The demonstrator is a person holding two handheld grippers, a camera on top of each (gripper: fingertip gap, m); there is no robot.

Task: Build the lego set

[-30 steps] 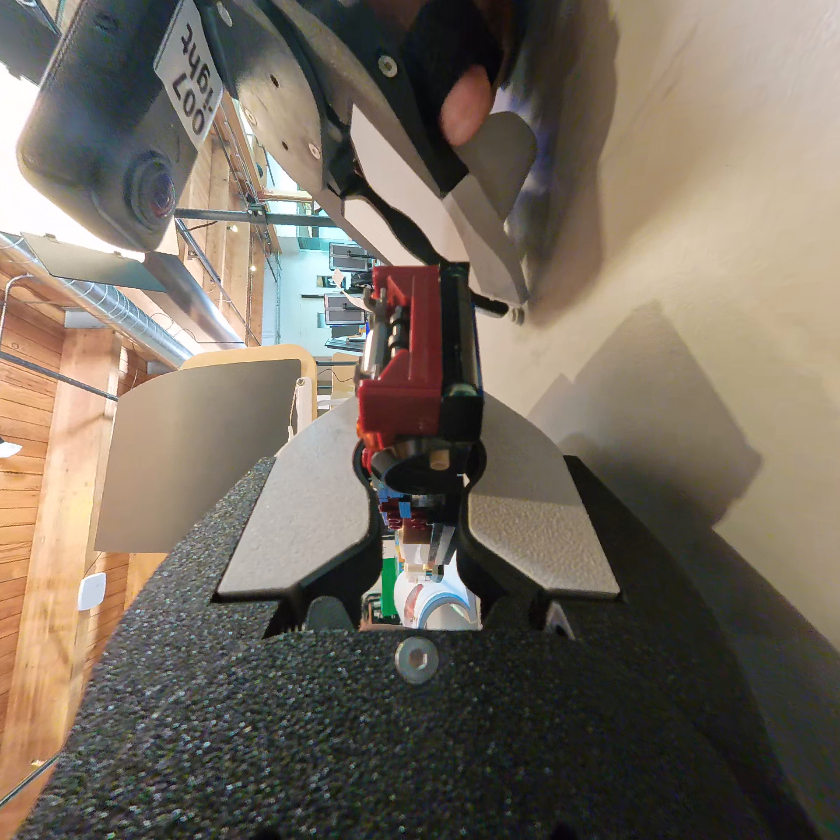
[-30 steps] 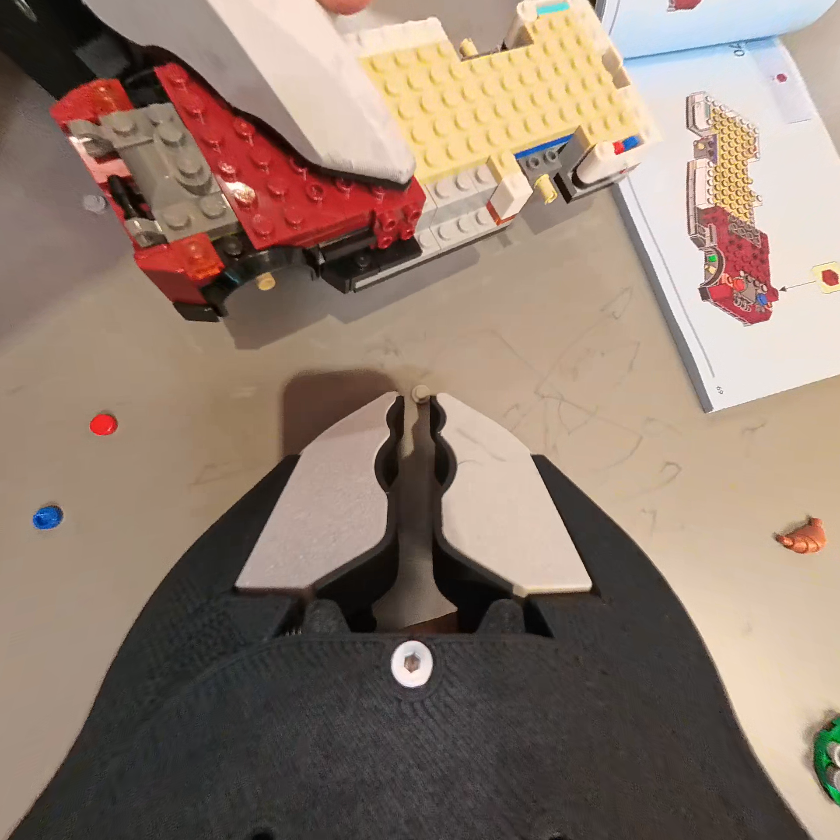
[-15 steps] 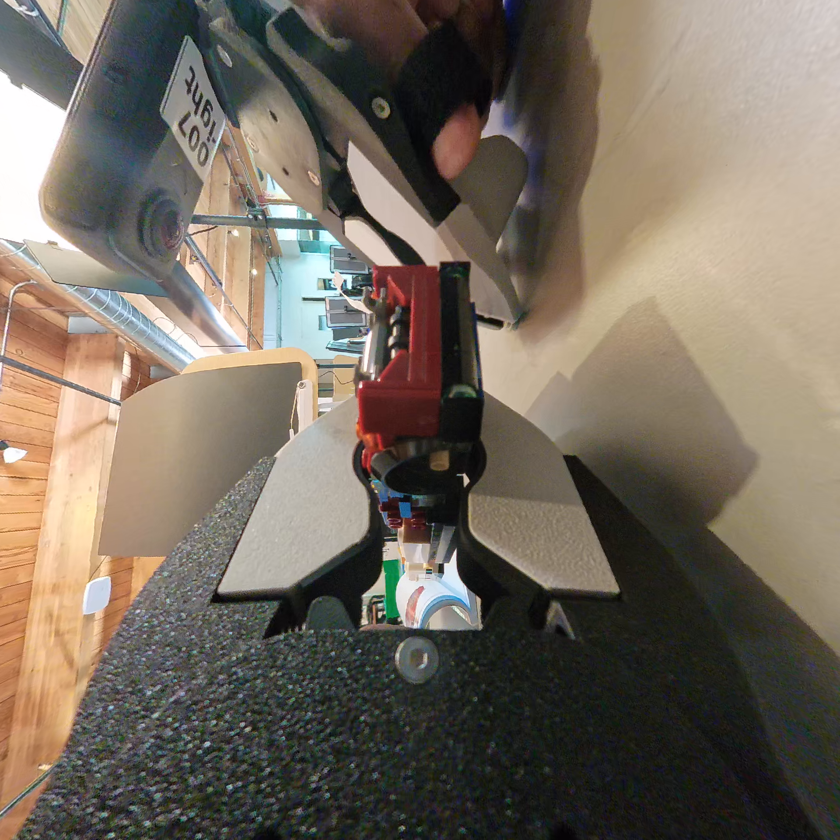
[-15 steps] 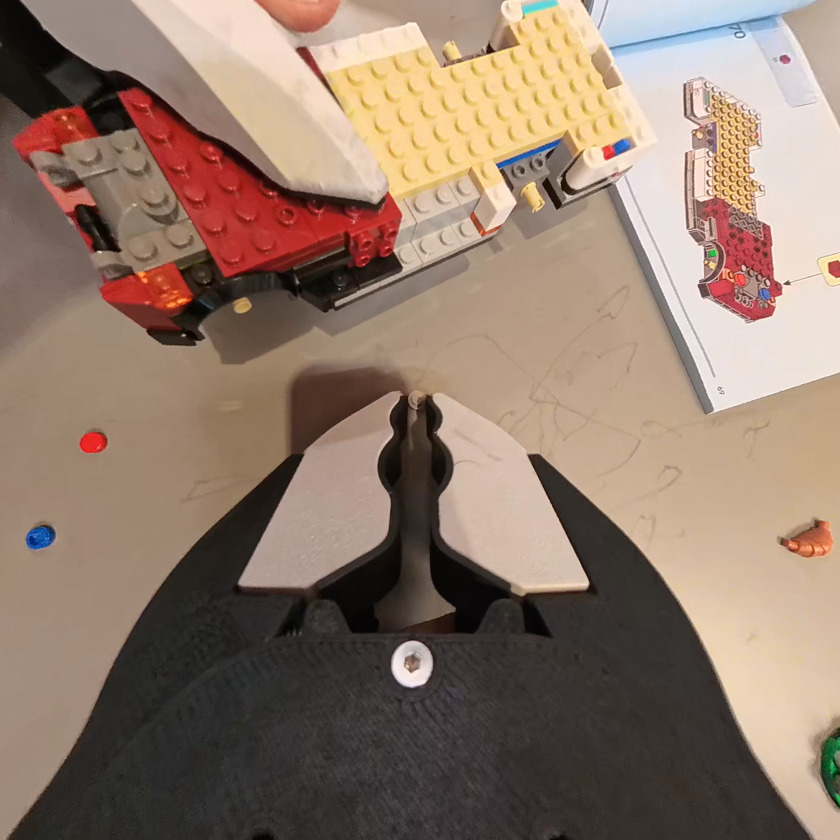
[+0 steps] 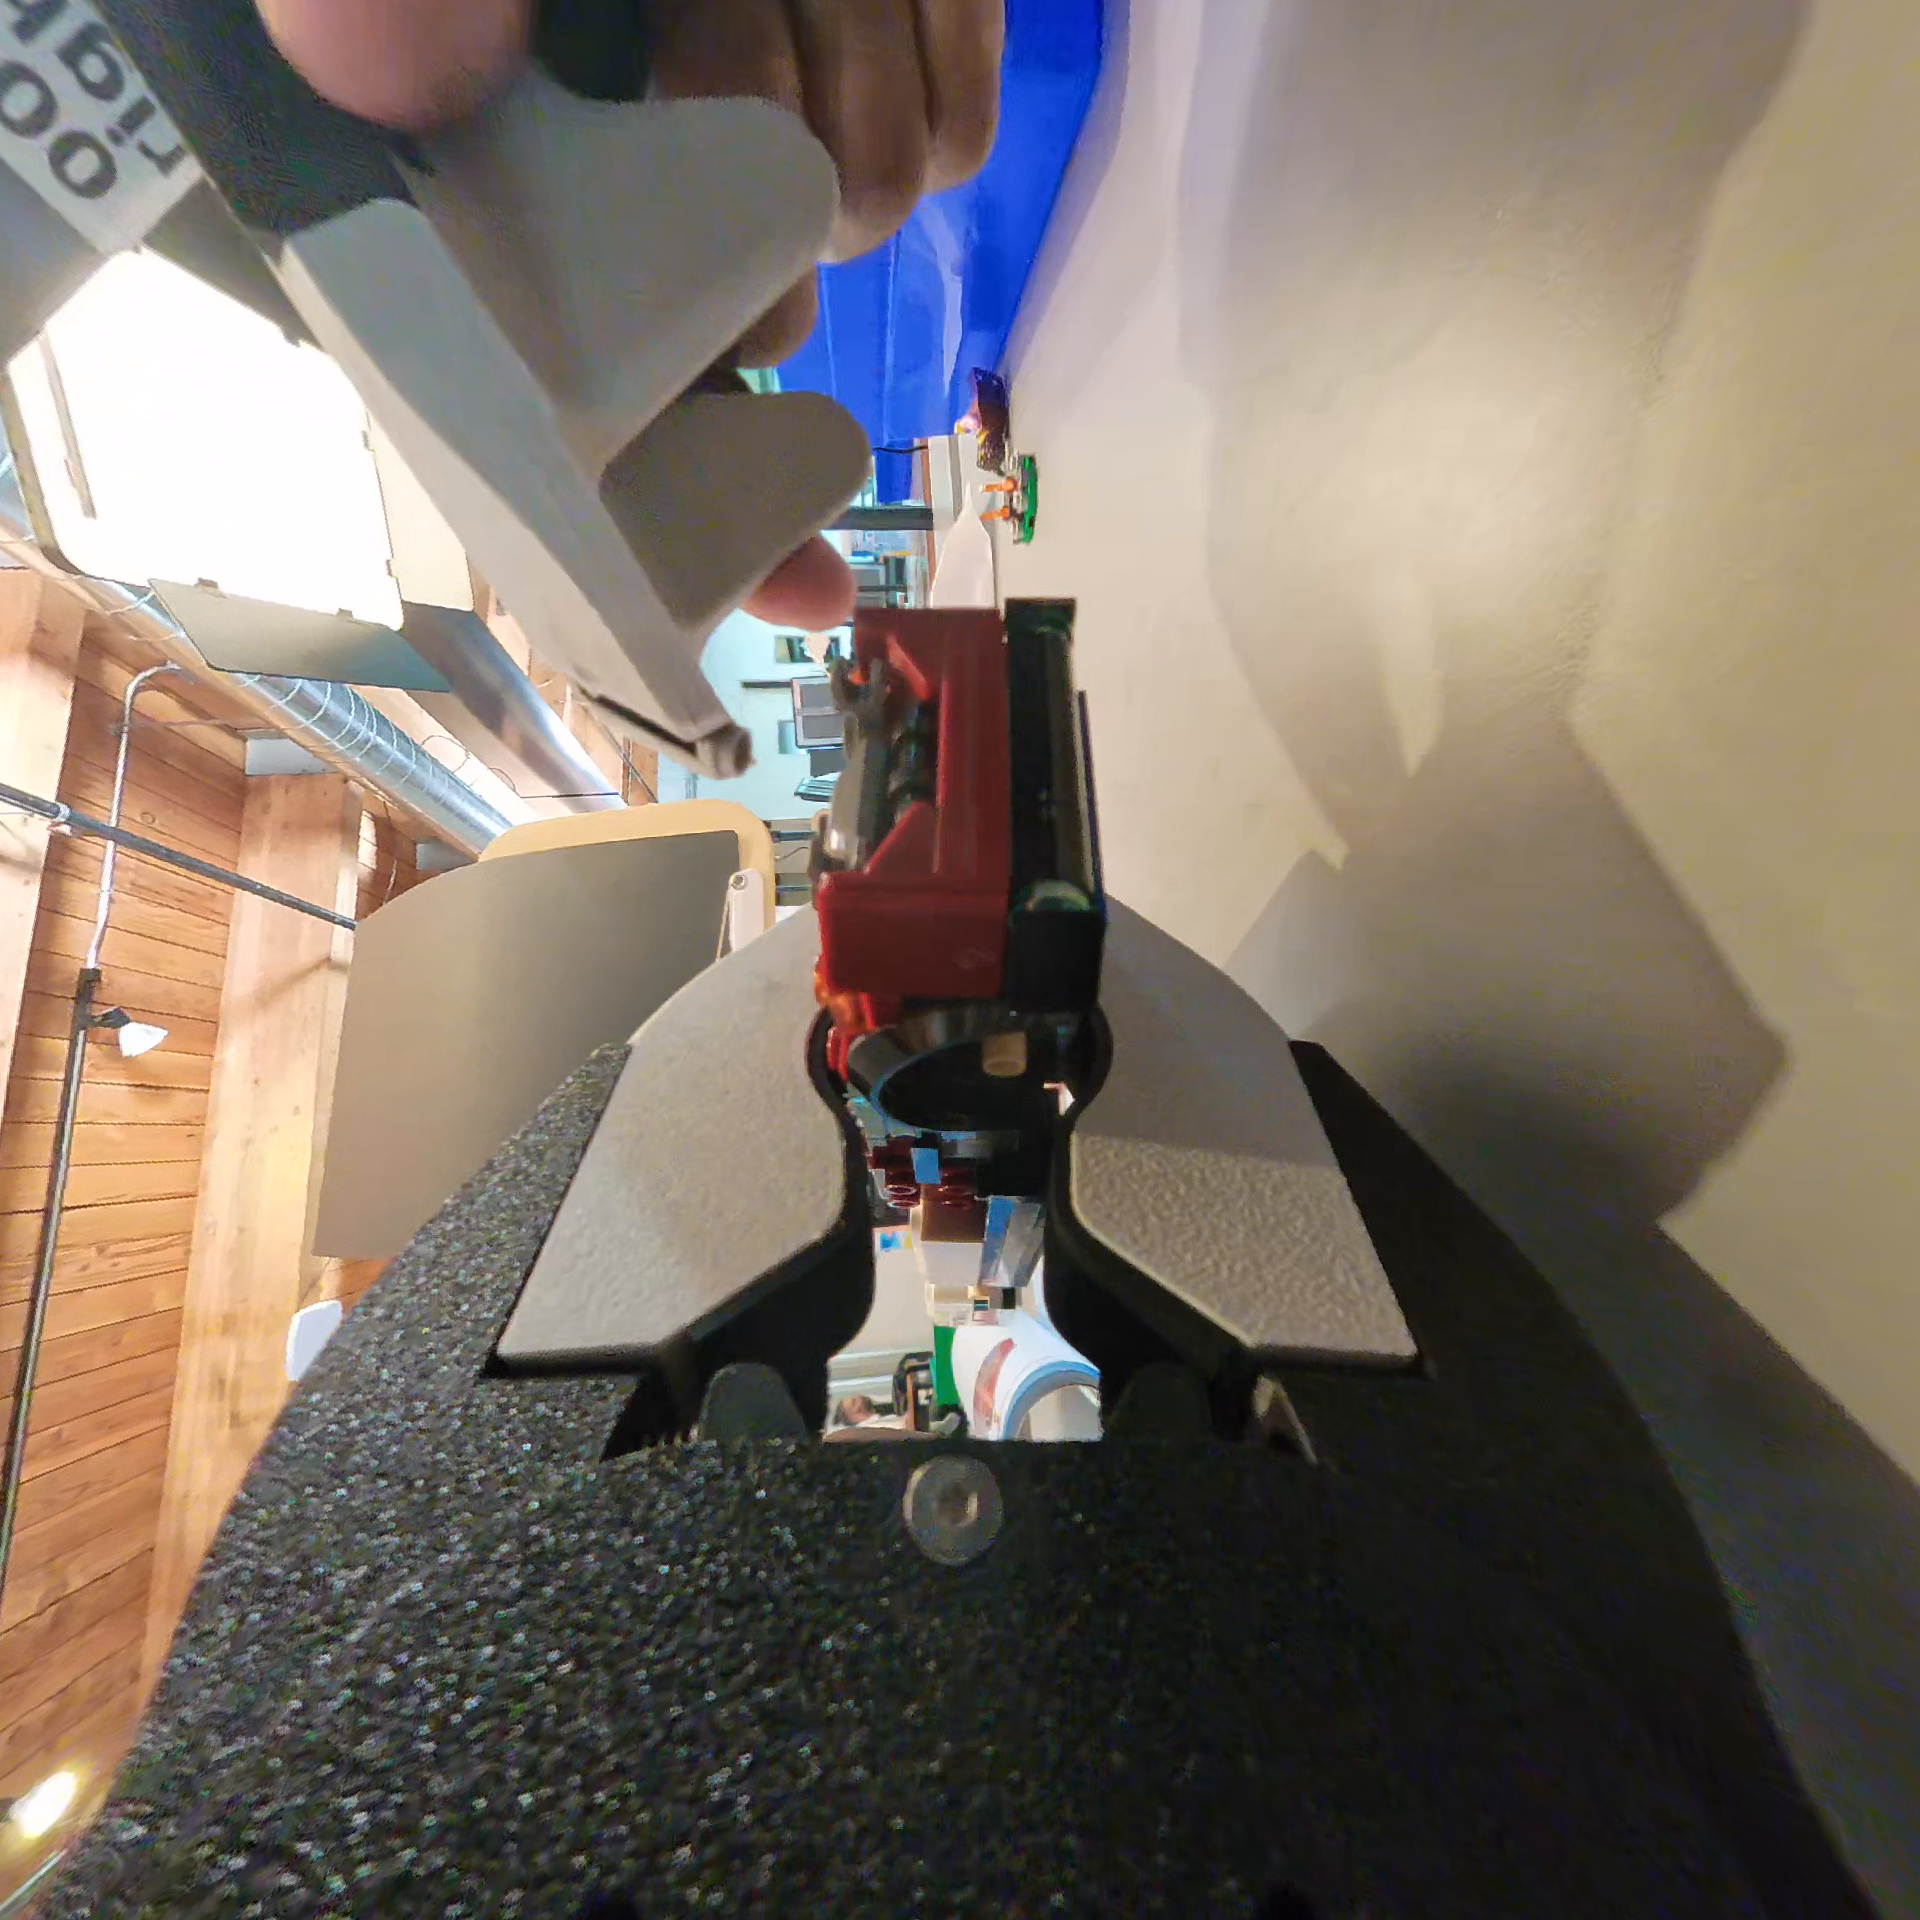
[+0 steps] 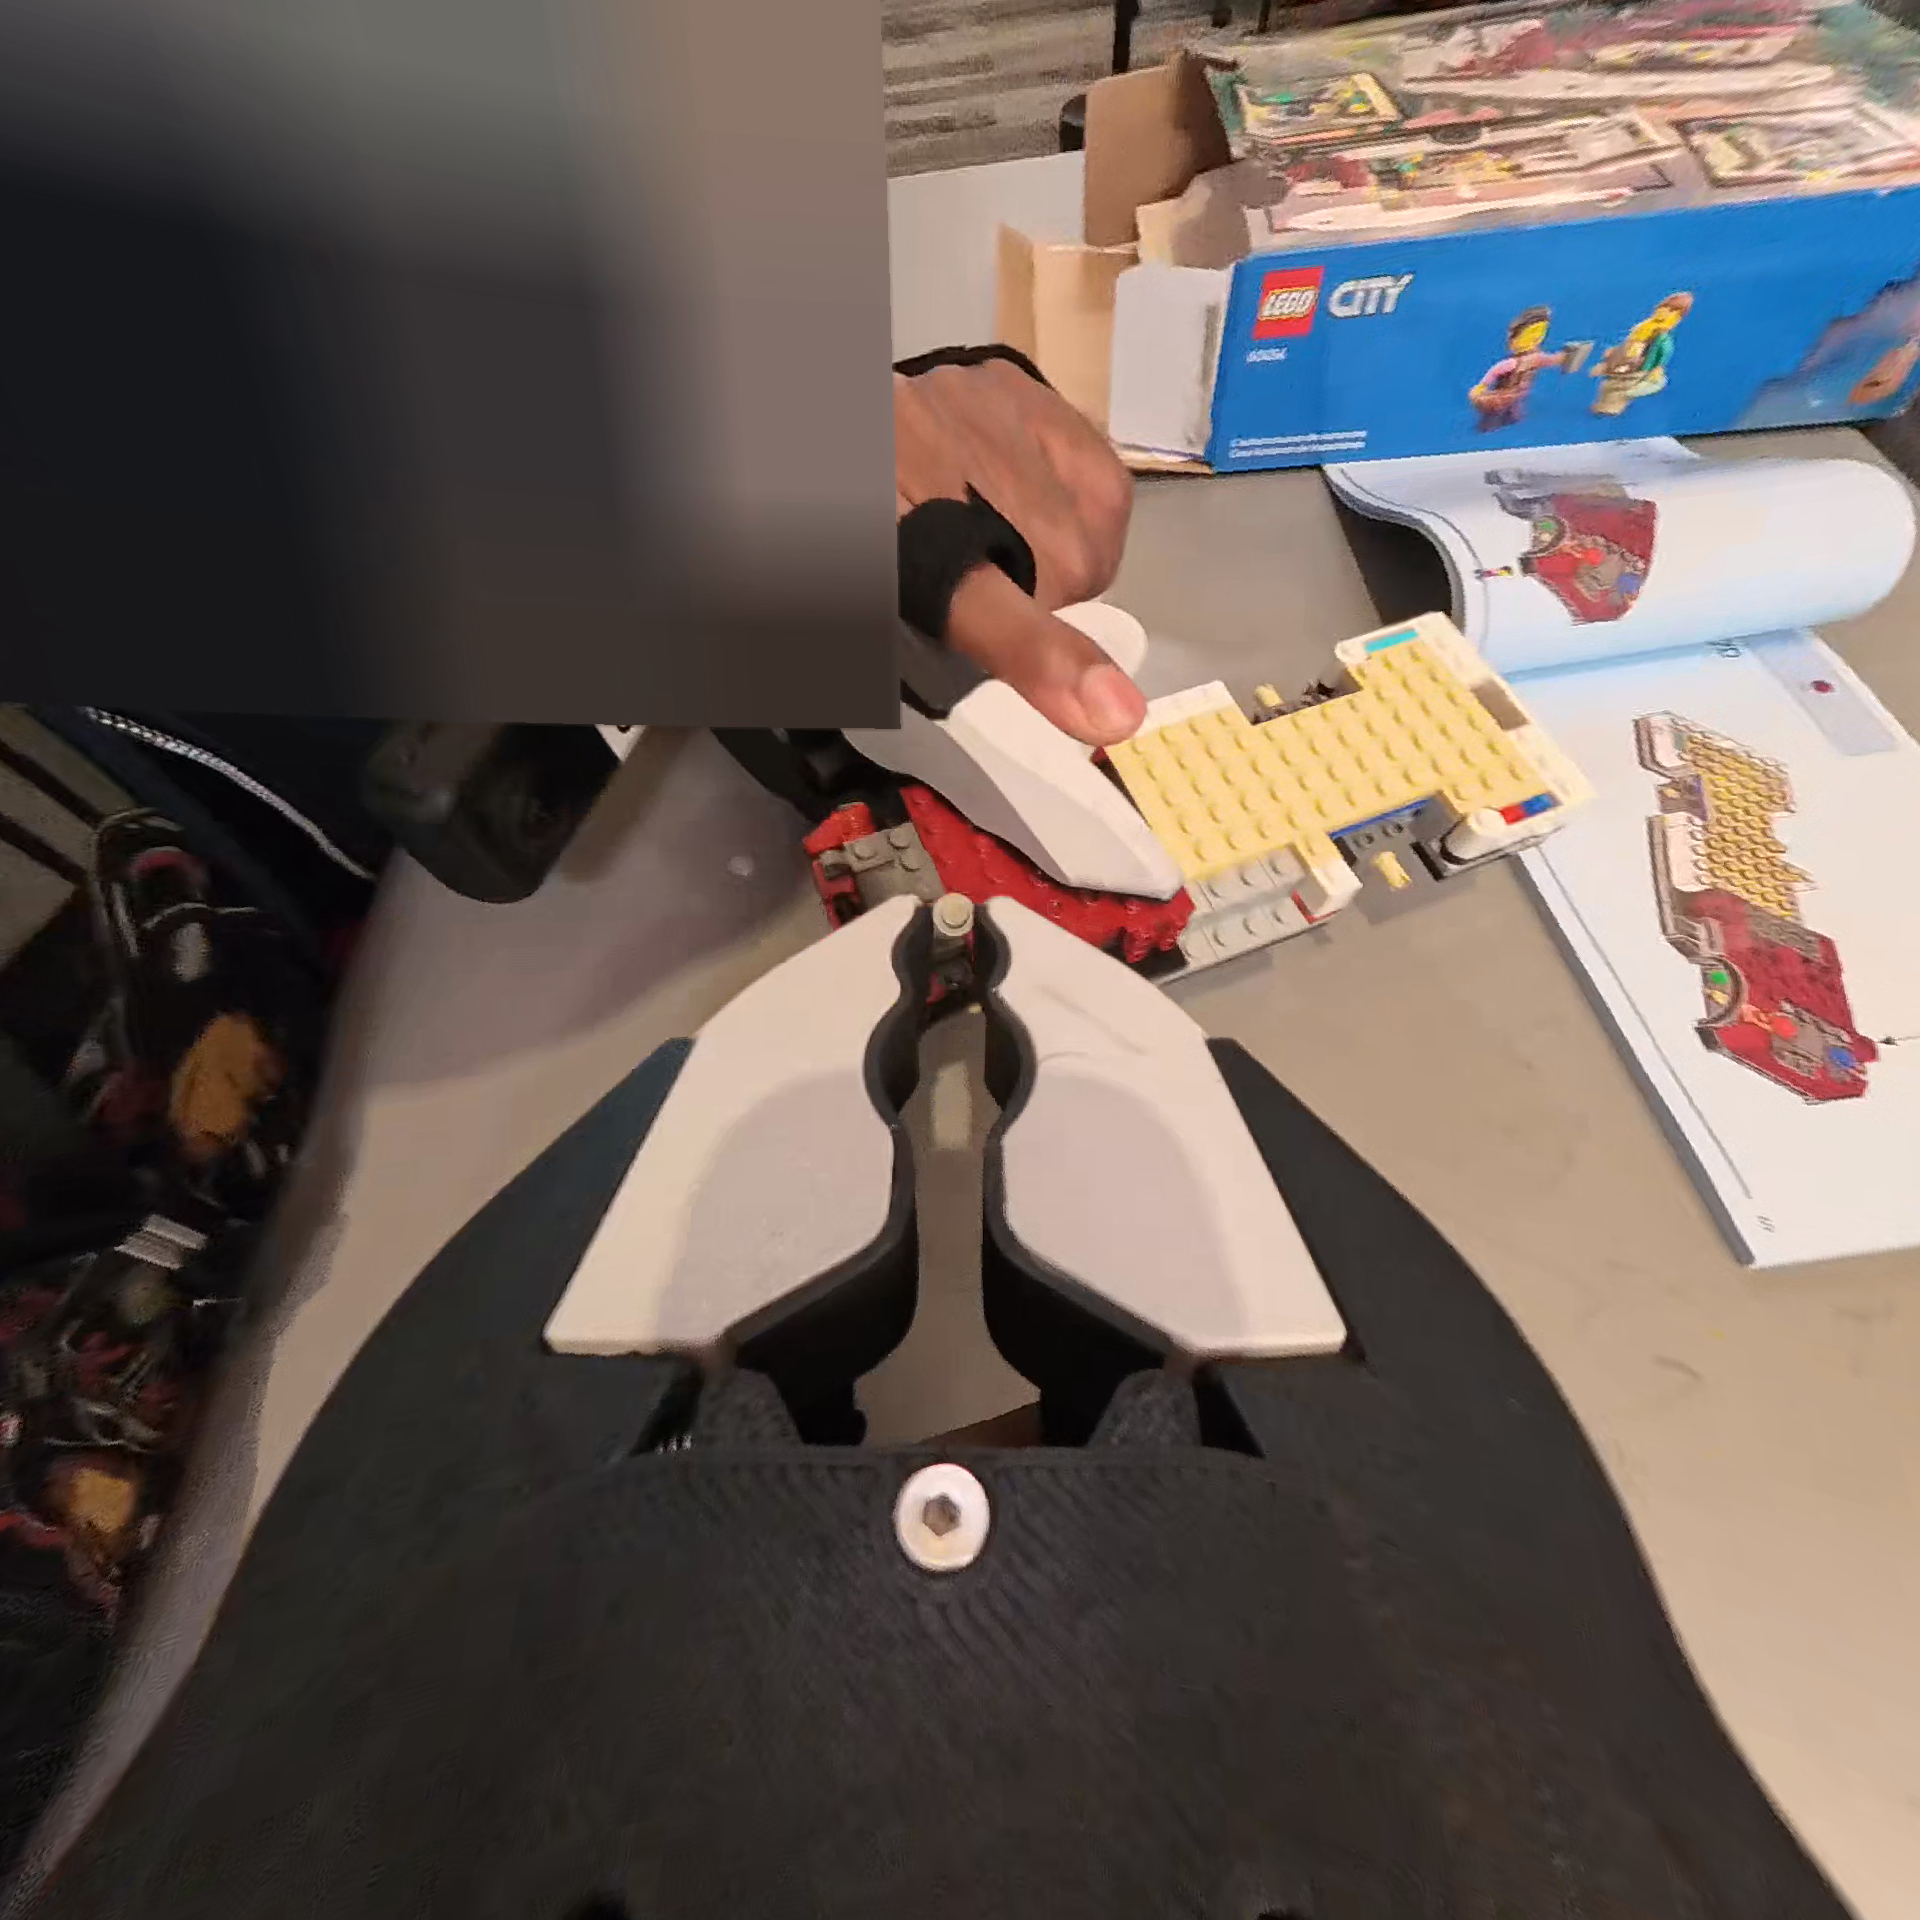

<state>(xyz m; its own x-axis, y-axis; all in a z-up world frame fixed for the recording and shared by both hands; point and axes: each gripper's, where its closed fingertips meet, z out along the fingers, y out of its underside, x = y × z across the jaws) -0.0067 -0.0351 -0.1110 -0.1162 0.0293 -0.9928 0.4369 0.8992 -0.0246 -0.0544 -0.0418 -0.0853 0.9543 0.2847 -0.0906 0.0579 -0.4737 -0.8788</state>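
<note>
On the tabletop [image 6: 1455,1039], the left tool [image 5: 961,997] pinches a brick model [image 5: 935,831] edge-on; only the right view shows its yellow deck at one o'clock, while the right tool [image 6: 953,920] pinches a small grey peg [image 6: 953,914].

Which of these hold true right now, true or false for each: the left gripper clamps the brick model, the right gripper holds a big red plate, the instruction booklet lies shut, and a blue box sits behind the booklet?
1. The left gripper clamps the brick model. True.
2. The right gripper holds a big red plate. False: it pinches a small grey peg.
3. The instruction booklet lies shut. False: it lies open.
4. A blue box sits behind the booklet. True.
</note>
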